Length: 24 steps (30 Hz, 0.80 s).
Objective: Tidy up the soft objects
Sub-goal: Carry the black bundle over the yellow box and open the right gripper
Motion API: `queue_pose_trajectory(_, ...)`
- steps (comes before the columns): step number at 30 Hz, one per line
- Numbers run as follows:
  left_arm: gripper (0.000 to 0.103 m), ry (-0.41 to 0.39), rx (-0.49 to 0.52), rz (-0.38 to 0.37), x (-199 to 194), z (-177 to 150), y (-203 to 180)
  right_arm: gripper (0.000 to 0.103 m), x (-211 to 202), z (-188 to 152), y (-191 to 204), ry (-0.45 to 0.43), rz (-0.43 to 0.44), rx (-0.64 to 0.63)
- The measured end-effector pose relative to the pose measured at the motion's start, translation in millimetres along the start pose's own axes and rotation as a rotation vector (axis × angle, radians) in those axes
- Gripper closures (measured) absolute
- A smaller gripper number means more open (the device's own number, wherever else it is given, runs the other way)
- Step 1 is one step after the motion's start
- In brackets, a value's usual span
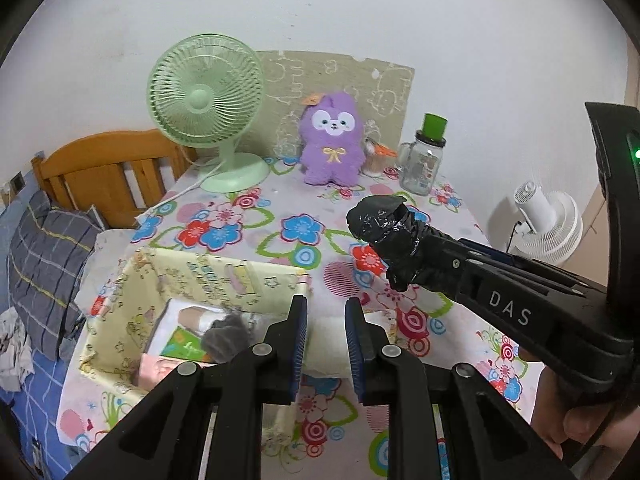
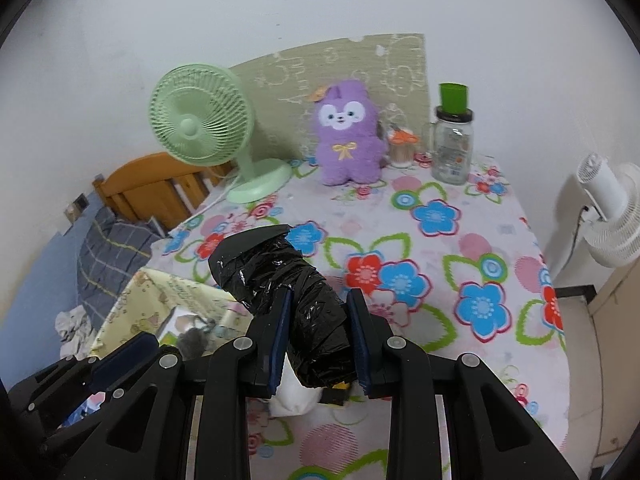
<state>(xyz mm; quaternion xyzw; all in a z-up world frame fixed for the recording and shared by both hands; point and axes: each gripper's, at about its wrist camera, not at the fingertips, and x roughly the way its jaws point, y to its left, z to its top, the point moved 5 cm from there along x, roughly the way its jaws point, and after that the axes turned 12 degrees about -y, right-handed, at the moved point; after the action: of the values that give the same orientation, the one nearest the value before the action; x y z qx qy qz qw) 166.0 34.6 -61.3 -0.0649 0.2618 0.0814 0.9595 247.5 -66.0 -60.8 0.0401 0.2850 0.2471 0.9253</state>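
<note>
My right gripper (image 2: pixel 318 300) is shut on a black, plastic-wrapped roll (image 2: pixel 280 276), which juts forward past its pads above the flowered tablecloth (image 2: pixel 440 240). In the left wrist view the same roll (image 1: pixel 384 236) sticks out of the right gripper (image 1: pixel 436 264) at the right. My left gripper (image 1: pixel 326 344) has its blue pads a little apart with nothing between them, above the right edge of a yellow fabric box (image 1: pixel 200 280) holding packets and a grey fluffy item (image 1: pixel 226 336). A white soft bundle (image 2: pixel 296 396) lies on the table under the roll. A purple plush toy (image 1: pixel 332 140) sits at the back.
At the back of the table stand a green desk fan (image 1: pixel 208 108), a glass jar with a green lid (image 1: pixel 424 160) and a small cup (image 1: pixel 376 160). A white fan (image 1: pixel 548 224) stands at the right. A wooden headboard (image 1: pixel 104 172) and bedding lie to the left.
</note>
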Motion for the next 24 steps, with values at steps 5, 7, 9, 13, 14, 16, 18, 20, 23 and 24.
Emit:
queue_pose_trajectory(5,0.082,-0.015,-0.049,0.060,-10.0,-2.7,34.5,0.072,14.1,-2.0,42.8,0.022,0.077,-0.067)
queue_pose_trajectory(7,0.082,-0.011,-0.063,0.090,-10.2,-4.0,48.9,0.072,24.0,-4.7,64.9,0.040,0.112,-0.099)
queue_pose_trajectory(9,0.081,-0.004,-0.079,0.119,-9.7,-5.9,63.6,0.072,33.5,-8.1,82.3,0.059,0.137,-0.120)
queue_pose_trajectory(13,0.074,0.001,-0.099,0.166,-14.0,-9.7,88.0,0.072,45.6,-16.9,110.8,0.089,0.177,-0.149)
queue_pose_trajectory(14,0.073,-0.003,-0.100,0.175,-15.6,-10.6,91.8,0.072,47.5,-18.5,115.9,0.095,0.184,-0.154)
queue_pose_trajectory(16,0.072,-0.006,-0.103,0.185,-18.3,-12.1,96.9,0.072,50.0,-21.7,124.3,0.104,0.193,-0.164)
queue_pose_trajectory(18,0.072,-0.004,-0.111,0.188,-20.4,-13.8,102.1,0.072,51.7,-24.1,130.2,0.110,0.195,-0.172)
queue_pose_trajectory(20,0.072,-0.002,-0.116,0.187,-21.3,-14.7,105.5,0.072,52.3,-25.6,134.7,0.113,0.195,-0.180)
queue_pose_trajectory(23,0.071,-0.006,-0.122,0.186,-22.7,-14.9,108.9,0.072,52.0,-26.5,139.7,0.115,0.191,-0.192)
queue_pose_trajectory(24,0.068,-0.006,-0.124,0.185,-22.7,-14.7,109.4,0.072,51.9,-26.3,140.8,0.114,0.190,-0.193)
